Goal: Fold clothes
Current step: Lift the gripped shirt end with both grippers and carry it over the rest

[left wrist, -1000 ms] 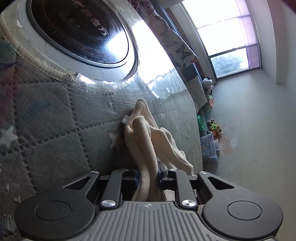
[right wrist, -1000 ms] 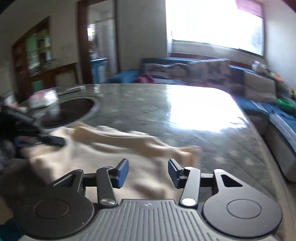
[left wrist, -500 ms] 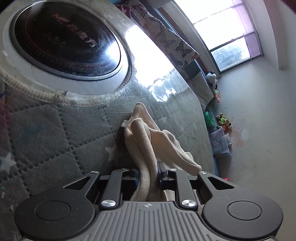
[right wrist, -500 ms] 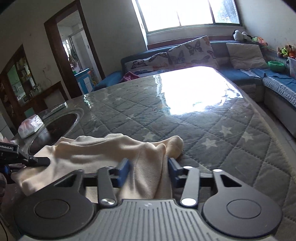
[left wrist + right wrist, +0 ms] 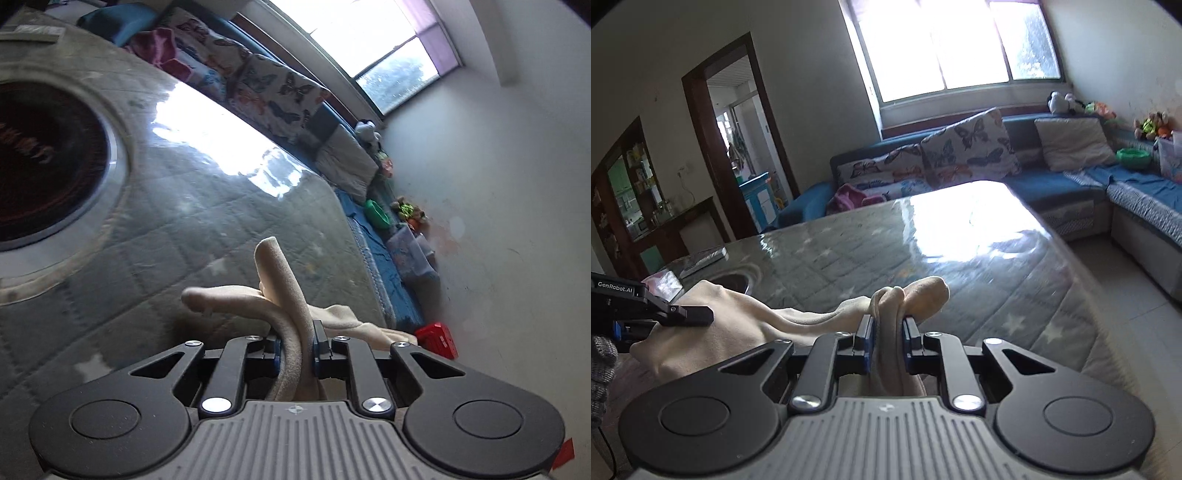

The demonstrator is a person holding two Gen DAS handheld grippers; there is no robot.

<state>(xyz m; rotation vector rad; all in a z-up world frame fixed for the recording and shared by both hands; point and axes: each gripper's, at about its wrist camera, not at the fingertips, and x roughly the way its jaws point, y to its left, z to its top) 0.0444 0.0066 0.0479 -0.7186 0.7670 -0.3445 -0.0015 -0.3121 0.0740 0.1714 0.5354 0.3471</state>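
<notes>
We see a bright window (image 5: 955, 44) pouring daylight onto a glossy table (image 5: 960, 236) covered in grey quilted star fabric. Behind it runs a blue corner sofa (image 5: 1071, 184) with butterfly cushions (image 5: 967, 147) and 1 grey pillow (image 5: 1071, 142). White walls (image 5: 509, 184), a pale tiled floor (image 5: 1137, 314) and a dark-framed doorway (image 5: 738, 147) surround it.

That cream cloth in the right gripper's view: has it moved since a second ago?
Yes. The cream cloth was spread flat on the quilted table; now the right gripper pinches it, bunched, lifting it.

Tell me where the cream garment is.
The cream garment hangs between both tools over the quilted table, in front of the sofa.
</notes>
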